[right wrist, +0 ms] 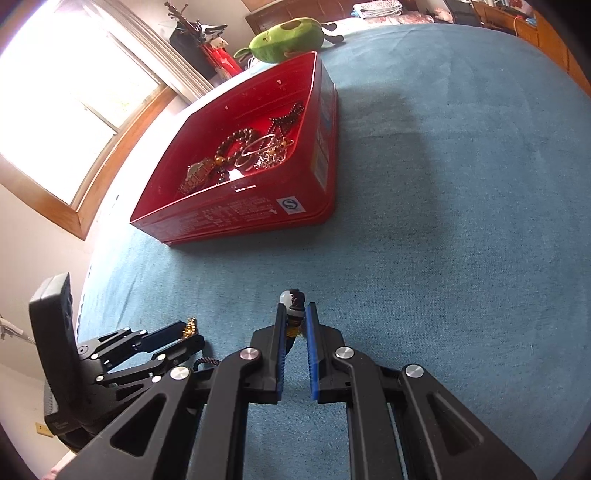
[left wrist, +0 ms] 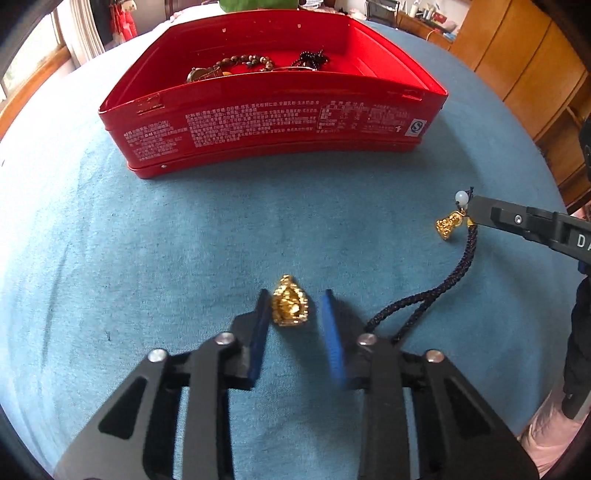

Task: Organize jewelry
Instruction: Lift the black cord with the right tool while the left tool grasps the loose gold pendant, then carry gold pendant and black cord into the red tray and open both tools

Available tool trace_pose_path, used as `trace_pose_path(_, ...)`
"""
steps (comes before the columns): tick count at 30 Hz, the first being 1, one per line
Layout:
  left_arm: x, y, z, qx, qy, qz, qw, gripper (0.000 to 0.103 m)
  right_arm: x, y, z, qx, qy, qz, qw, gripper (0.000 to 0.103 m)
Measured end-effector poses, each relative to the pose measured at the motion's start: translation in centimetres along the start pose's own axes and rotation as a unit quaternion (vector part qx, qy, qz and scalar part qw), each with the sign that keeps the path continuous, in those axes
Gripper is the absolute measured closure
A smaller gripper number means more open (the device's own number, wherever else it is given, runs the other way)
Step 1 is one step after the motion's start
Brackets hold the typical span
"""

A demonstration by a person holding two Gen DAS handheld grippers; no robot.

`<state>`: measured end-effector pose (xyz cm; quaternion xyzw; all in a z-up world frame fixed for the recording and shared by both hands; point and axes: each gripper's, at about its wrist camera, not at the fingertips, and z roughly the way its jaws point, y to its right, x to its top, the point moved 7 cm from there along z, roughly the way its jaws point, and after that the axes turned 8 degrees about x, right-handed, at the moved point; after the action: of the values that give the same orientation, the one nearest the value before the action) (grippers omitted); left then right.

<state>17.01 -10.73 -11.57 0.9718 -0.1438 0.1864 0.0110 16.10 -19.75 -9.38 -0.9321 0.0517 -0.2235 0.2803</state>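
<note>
A gold pendant lies on the blue cloth between the open jaws of my left gripper; the pads stand on either side of it with gaps. My right gripper is shut on a dark braided cord necklace near its white bead, with a small gold charm hanging below the fingertips. The cord trails down to the cloth. The open red tin box stands beyond, holding bead bracelets and several other pieces.
The blue cloth covers the whole surface. A green plush toy lies behind the box. A window is at the left and wooden cabinets are at the right. My left gripper shows in the right wrist view.
</note>
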Motion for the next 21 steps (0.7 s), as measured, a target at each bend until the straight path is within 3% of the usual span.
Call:
trace_pose_path(5,-0.3,0.0,-0.2,0.000,0.009,-0.005,0.9999,0.085,0.0,0.2,-0.1,0.006,0.000,0.000,1.000,0.093)
trace_pose_path(10,-0.9,-0.9,-1.2,-0.029,0.008,-0.027,0.9992,0.085,0.0,-0.2,-0.4,0.019,0.002,-0.005,1.000,0.093)
trace_pose_path(21,0.7,-3.6,-6.1,-0.039,0.062,-0.050,0.9960,0.085,1.3,-4.3,-1.5,0.041,0.007,-0.044,0.998,0.093)
